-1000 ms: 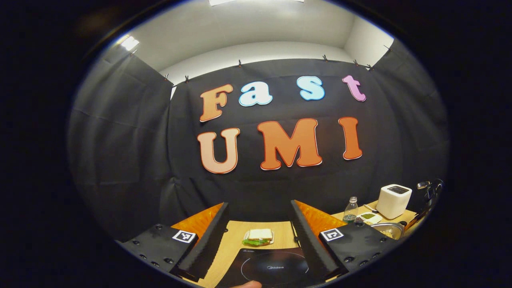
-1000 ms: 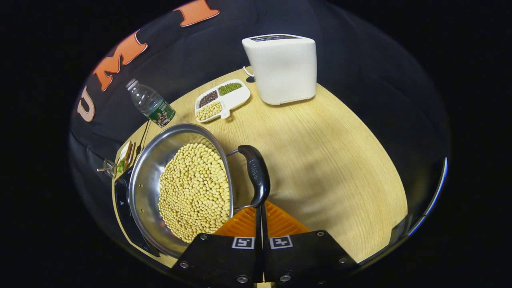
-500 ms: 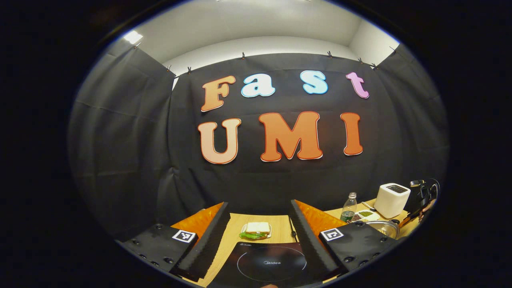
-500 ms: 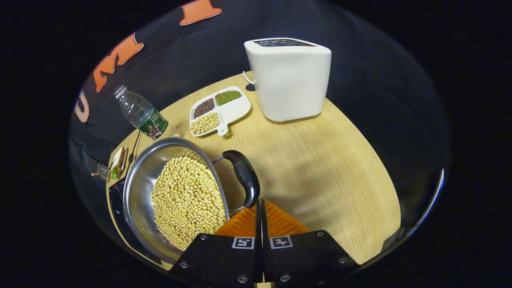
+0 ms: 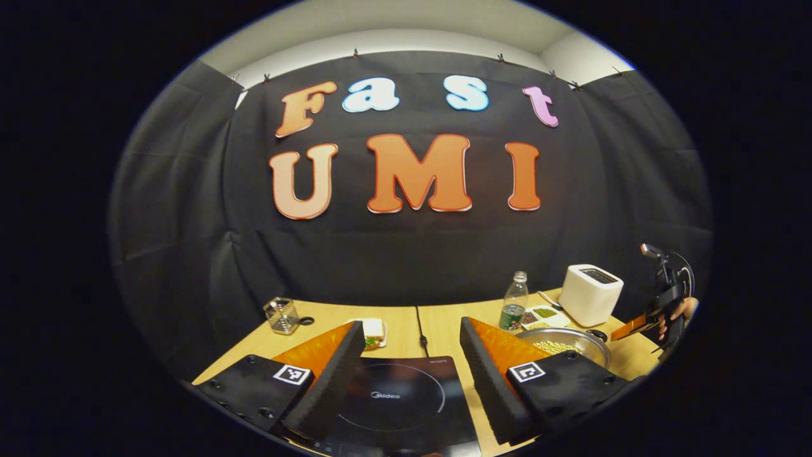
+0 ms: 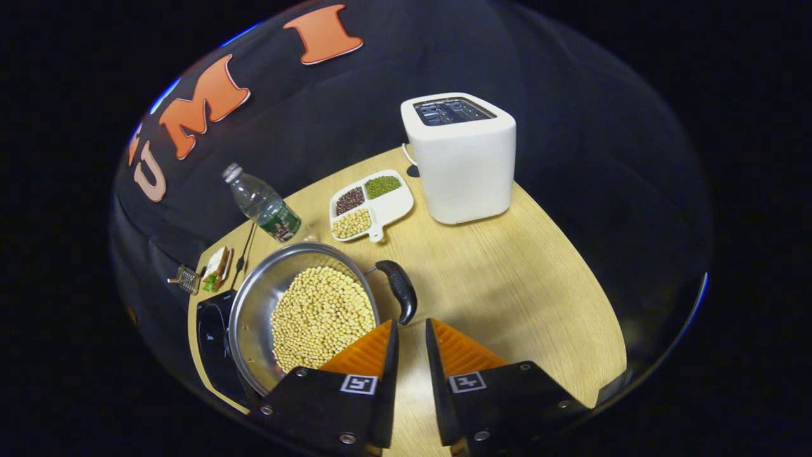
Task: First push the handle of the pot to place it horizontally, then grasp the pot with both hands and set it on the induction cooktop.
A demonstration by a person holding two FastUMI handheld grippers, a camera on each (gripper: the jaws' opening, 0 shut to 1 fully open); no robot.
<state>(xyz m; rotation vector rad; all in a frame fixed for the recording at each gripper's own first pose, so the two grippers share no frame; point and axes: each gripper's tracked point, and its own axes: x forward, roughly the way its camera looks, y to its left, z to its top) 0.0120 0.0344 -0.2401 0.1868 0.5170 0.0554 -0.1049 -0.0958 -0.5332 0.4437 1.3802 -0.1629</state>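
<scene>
I am hovering my left gripper (image 5: 412,355), fingers wide apart, over the induction cooktop (image 5: 406,406). My right gripper (image 6: 411,330), slightly parted, is sitting just behind the pot (image 6: 304,311) handle (image 6: 401,289); next, I judge, gripping both handles.

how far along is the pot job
Early. The handle looks pushed flat beside the pot rim. The right gripper sits just short of it, jaws slightly apart; the left gripper hovers open over the cooktop. Grasping and lifting the pot across remain.
</scene>
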